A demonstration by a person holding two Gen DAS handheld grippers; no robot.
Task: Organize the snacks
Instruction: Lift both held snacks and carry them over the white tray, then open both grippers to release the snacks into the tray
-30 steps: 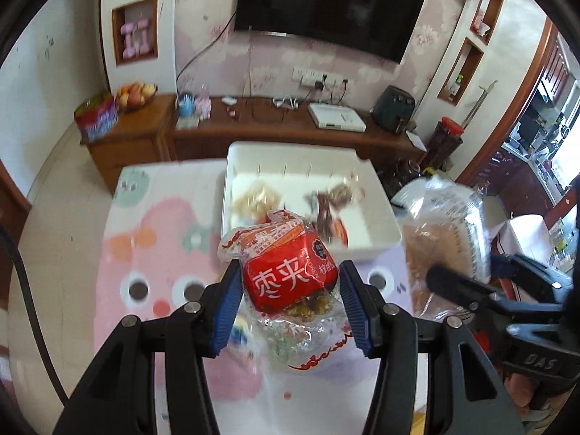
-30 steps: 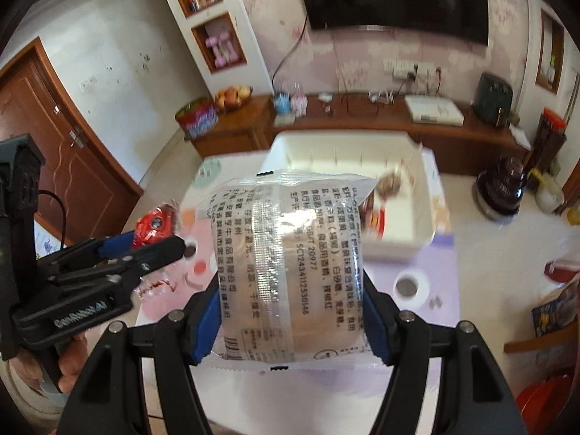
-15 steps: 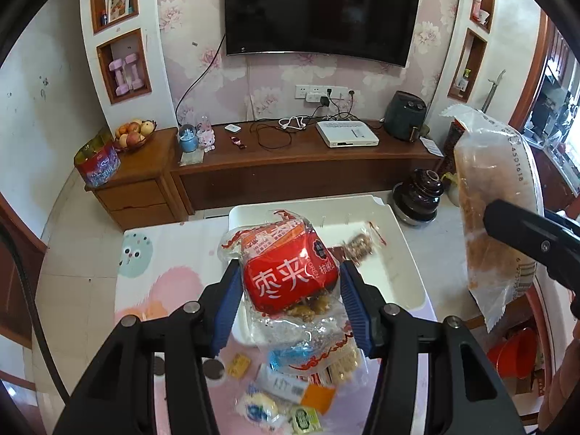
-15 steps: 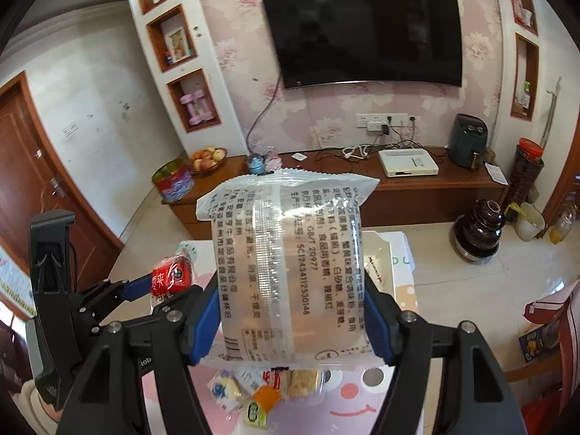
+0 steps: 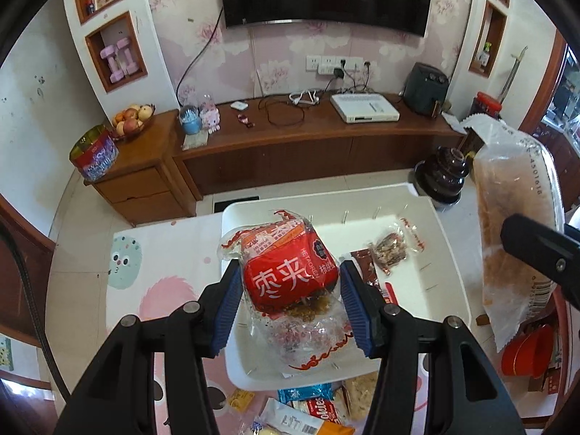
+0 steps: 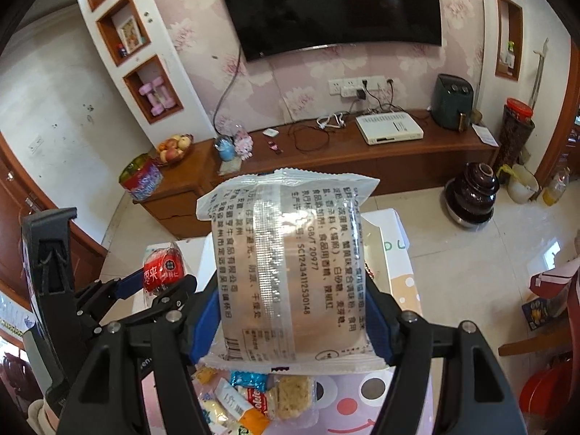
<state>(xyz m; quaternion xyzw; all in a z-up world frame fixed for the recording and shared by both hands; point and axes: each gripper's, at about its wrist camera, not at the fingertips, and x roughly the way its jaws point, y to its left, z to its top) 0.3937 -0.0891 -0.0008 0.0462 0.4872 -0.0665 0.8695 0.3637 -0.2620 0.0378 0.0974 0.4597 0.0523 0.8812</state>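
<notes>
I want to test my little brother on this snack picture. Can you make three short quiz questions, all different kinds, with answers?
1. True or false: the left gripper holds a red snack pack.
2. What holds the big clear packet? A) right gripper B) nothing C) a bowl
3. Fill in: the white tray sits on the ____.

Key: 1 true; 2 A; 3 table.

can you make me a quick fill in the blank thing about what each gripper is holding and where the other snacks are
The left gripper holds a snack pack whose label is ____.
The right gripper holds a clear pack printed with ____ text.
The small nut packet lies inside the ____ tray.
The loose snacks lie ____ the tray.

Missing words: red; black; white; outside
</notes>
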